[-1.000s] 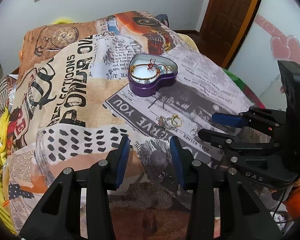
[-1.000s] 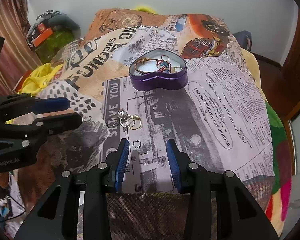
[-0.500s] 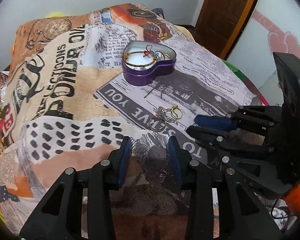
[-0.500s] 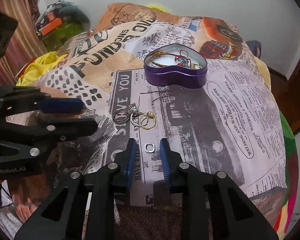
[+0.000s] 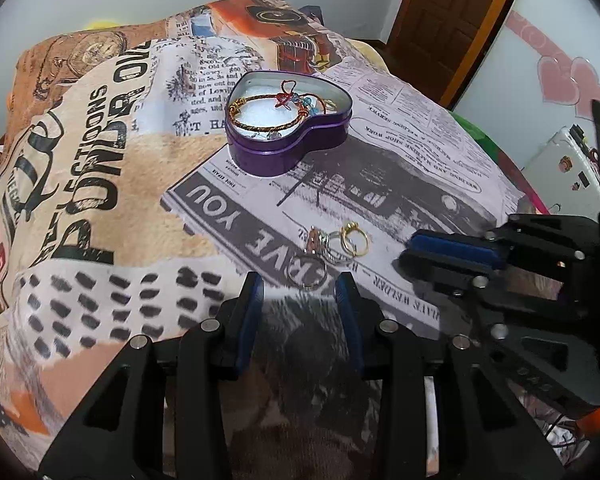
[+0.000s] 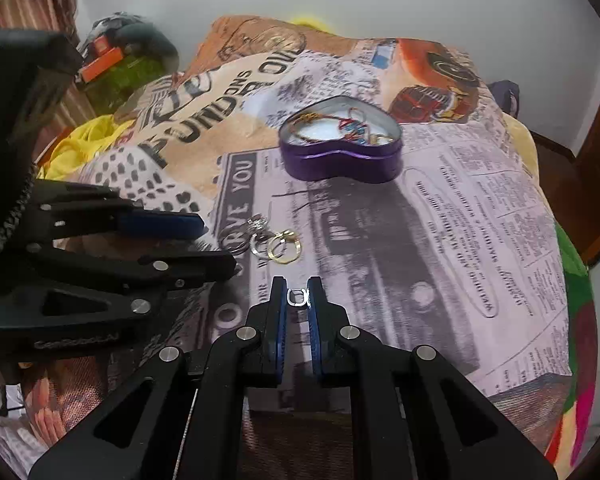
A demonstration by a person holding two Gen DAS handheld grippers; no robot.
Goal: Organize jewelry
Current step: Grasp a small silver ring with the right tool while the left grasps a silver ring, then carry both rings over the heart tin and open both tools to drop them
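The right gripper, nearly closed, pinches a small silver ring by its sides, near the heart-shaped tin; light, stiff, likely slippery.

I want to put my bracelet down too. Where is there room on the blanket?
Bare blanket lies right of the rings and the heart tin. It is crowded where the rings lie, between the left gripper and the right gripper.
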